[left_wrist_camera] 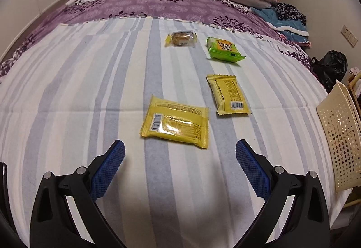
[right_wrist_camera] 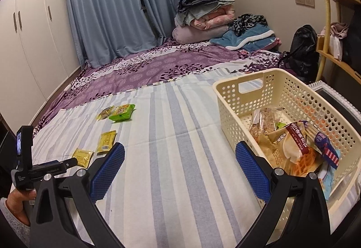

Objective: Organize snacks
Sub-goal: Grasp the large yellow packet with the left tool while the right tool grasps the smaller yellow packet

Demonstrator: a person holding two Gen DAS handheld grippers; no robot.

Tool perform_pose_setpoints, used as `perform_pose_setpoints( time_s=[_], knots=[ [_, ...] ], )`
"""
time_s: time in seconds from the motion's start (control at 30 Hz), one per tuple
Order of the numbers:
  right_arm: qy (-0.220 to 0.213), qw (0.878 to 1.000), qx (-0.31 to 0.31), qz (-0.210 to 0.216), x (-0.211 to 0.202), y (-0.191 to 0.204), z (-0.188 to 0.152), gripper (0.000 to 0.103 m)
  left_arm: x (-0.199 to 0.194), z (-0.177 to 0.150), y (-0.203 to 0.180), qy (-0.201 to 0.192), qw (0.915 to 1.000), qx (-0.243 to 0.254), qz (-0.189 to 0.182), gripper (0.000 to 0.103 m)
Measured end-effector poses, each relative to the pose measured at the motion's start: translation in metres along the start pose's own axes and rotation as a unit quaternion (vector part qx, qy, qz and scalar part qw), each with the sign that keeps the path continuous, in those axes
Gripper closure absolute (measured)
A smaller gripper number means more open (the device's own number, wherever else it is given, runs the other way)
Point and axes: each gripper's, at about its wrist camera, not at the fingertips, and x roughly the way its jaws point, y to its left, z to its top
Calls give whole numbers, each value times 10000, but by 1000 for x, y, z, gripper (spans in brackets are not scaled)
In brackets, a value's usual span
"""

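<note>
- The left gripper (left_wrist_camera: 180, 150) is hovering over the bed (left_wrist_camera: 90, 90) with its fingers (left_wrist_camera: 112, 157) spread wide and empty, just short of the big yellow packet (left_wrist_camera: 174, 125).
- The right gripper (right_wrist_camera: 180, 153) is likewise gaping empty, beside the basket (right_wrist_camera: 239, 99) holding several snacks.
- Beyond the big yellow packet are lying a smaller yellow packet (left_wrist_camera: 227, 94), then a green packet (left_wrist_camera: 223, 49) and a clear-wrapped pastry (left_wrist_camera: 181, 39).

Warm dim light, perhaps overhead; fisheye-warped edges.
</note>
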Motion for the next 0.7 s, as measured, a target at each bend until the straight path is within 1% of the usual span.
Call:
perform_pose_setpoints(
  time_s=[0.07, 0.2, 0.3, 0.4, 0.47, 0.53, 0.6, 0.7],
  knots=[
    [28, 10000, 17, 5, 1, -1, -2, 5, 3, -1, -5, 42, 9998, -52, -169, 3],
    [109, 9999, 131, 19, 5, -7, -3, 5, 9, 1, -17, 143, 9991, -96, -395, 3],
    [144, 9997, 211, -15, 7, -13, -4, 5, 17, 6, -20, 270, 9968, -386, -649, 3],
    [164, 9995, 251, -35, 8, -18, -5, 5, 26, 14, -17, 291, 9932, -741, -853, 3],
    [172, 9995, 264, -44, 9, -20, -5, 5, 34, 20, -14, 248, 9918, -914, -855, 3],
    [185, 9994, 284, -58, 11, -22, -5, 5, 39, 27, -12, 152, 9917, -980, -816, 3],
    [203, 9993, 300, -81, 12, -24, -6, 5, 45, 34, -11, 105, 9925, -956, -762, 3],
    [243, 9991, 335, -107, 16, -26, -6, 5, 53, 45, -11, 18, 9950, -820, -578, 3]
  ],
)
